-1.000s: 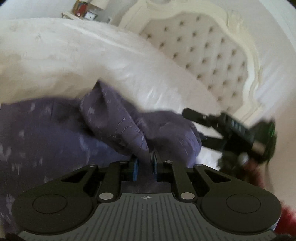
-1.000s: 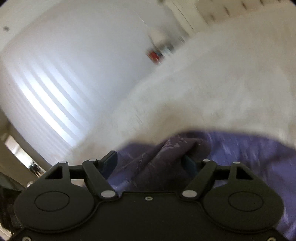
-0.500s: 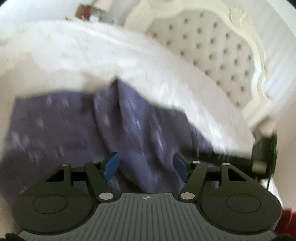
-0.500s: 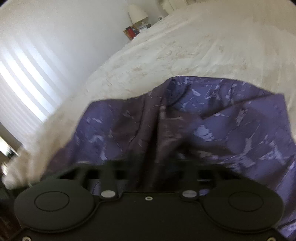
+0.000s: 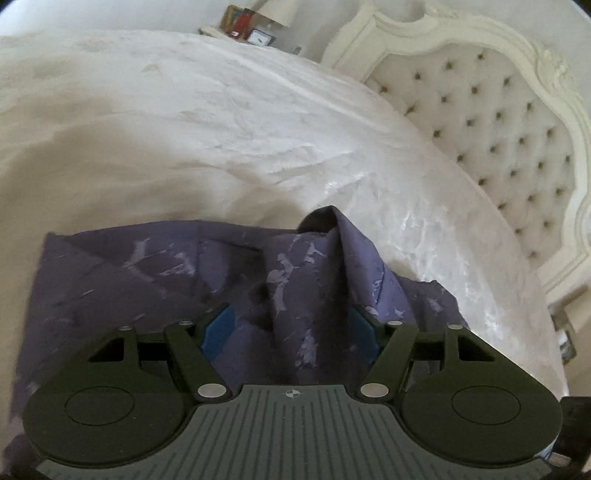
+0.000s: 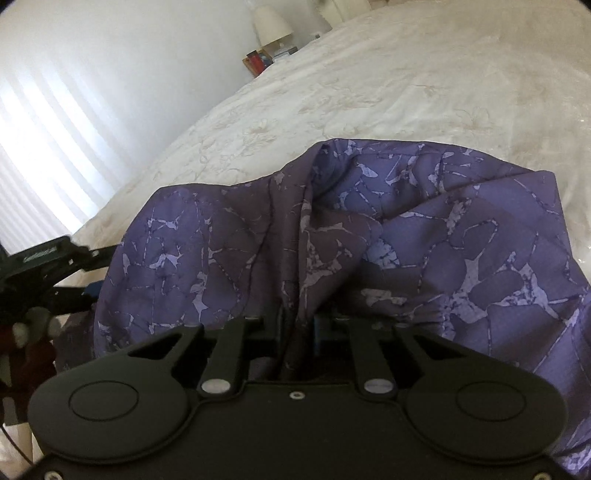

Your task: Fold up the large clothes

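Purple cloth (image 6: 369,229) heaped on the white bed (image 6: 369,81), filling the lower middle of both frames; headboard (image 5: 491,122) at upper right of the left view, lamp (image 6: 271,20) at top of the right view.

Right claw (image 6: 299,328) shut tight on a bunched ridge of cloth, low in the middle of its frame; pads almost hidden by the fabric pinched between them.

Left claw (image 5: 291,328) wide open, blue pads (image 5: 218,328) well apart; a tall peak of cloth standing up between them, not squeezed; same claw seen again at the left edge of the right view (image 6: 92,273), just beside the cloth.

Looks thin, soft and light; bends and wrinkles with no effort; likely to sag, slide and fall out of shape when lifted; not breakable, so a firm pinch is fine; maybe a bit slippery, by the smooth look.

Best to grab by an edge or corner, not the lumpy middle; flat left edge (image 5: 40,280) at the lower left of the left view looks like a good spot; two holds far apart to pull it flat; only one layer in each pinch if possible, hard to tell the layers apart in this heap.
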Available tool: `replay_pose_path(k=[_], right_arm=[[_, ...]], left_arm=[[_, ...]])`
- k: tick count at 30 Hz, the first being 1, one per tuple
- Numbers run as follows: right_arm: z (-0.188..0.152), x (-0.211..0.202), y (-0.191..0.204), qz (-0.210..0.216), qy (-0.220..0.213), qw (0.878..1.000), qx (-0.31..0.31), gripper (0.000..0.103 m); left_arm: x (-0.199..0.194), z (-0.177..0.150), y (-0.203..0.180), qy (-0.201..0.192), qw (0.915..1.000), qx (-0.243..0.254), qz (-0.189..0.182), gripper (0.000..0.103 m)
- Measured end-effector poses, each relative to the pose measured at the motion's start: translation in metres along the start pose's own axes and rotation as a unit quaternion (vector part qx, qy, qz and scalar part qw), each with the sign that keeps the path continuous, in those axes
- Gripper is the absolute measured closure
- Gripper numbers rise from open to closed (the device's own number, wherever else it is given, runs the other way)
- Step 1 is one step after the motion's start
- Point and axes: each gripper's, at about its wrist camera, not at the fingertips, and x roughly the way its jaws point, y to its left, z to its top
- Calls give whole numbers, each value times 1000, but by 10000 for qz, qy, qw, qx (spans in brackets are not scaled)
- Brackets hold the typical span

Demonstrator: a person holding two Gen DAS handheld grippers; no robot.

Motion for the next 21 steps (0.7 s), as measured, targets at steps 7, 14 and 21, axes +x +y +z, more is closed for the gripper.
replay_pose_path(k=[7,14,21], right_arm=[[-1,0,0,29,-14,9999,-95,81],[-5,-4,-5,15,-47,9999,-113,87],[-3,-5,-4,-131,66,9998,-145,88]], left_arm=[[-2,0,-14,-244,9989,342,-188,102],[-48,-29,-5,-1013,9944,295,-113,101],[-28,-44,38,-607,9977,-250,186,96]])
